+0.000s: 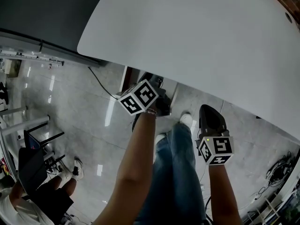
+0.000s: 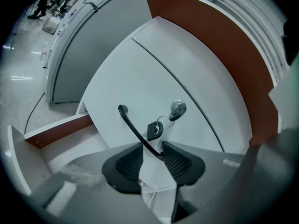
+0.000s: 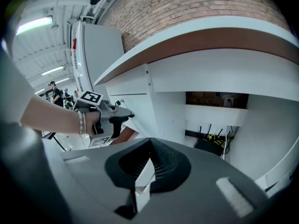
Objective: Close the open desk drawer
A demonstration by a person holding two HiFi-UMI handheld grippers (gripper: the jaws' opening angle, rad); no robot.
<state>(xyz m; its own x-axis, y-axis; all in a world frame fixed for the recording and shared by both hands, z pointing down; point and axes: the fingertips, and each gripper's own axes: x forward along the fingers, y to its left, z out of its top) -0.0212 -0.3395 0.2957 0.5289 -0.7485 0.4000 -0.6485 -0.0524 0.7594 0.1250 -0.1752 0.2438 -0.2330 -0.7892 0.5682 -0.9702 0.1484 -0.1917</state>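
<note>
Drawer (image 2: 140, 78) stands open; left gripper (image 2: 152, 149) jaws parted astride its handle (image 2: 133, 129), probably to guide the push; right gripper (image 3: 149, 148) closed, empty.

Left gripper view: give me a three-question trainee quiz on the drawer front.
1. True or false: the drawer stands open.
2. Fill in: in the left gripper view, the key sits to the ___ of the black handle.
3. What lies between the jaws of the left hand-held gripper? A) the key B) the black handle C) nothing
Key: 1 true; 2 right; 3 B.
</note>
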